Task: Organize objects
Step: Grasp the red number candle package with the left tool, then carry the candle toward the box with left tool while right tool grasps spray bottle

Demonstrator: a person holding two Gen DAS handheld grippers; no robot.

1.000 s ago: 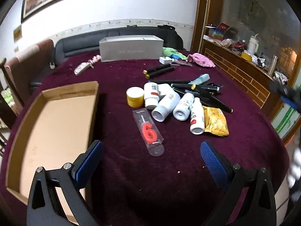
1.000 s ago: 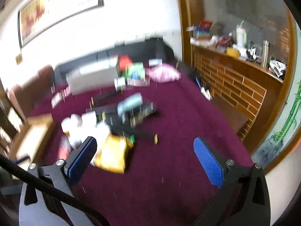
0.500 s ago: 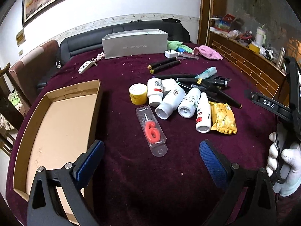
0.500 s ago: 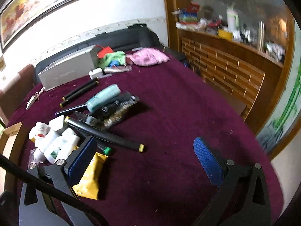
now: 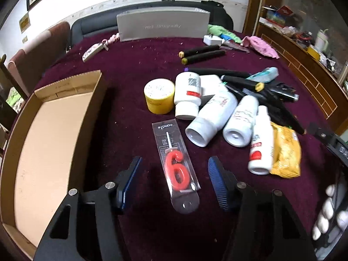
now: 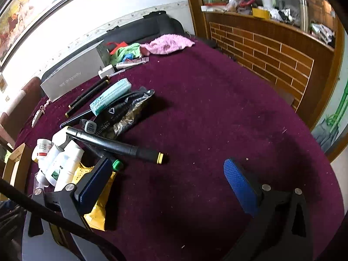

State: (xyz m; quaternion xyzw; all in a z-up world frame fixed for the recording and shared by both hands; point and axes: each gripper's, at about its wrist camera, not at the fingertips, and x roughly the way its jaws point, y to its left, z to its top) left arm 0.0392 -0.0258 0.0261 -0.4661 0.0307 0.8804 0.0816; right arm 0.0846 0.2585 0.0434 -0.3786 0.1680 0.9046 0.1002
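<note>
A clear pack with a red "6" candle [image 5: 167,134] lies on the maroon tablecloth. My left gripper [image 5: 174,165] straddles the pack's near end; its jaws are closing, with a gap still showing on each side of the pack. Left of it sits an empty cardboard tray [image 5: 95,100]. Behind the candle lie a yellow jar [image 5: 159,95], several white bottles [image 5: 212,117], a yellow packet [image 5: 286,152] and black pens. My right gripper [image 6: 167,163] hangs open over bare cloth, its left finger beside the yellow packet [image 6: 97,206] and a black marker [image 6: 117,145].
A grey box [image 5: 163,27] stands at the table's far edge, with a pink cloth [image 5: 261,46] and green cloth to its right. A wooden brick-pattern counter [image 6: 271,50] runs along the right. A gloved hand [image 5: 326,213] shows at the lower right of the left wrist view.
My left gripper has come down and forward over the candle pack, and its jaws have narrowed around it. The right gripper has dropped toward the table, then held nearly still.
</note>
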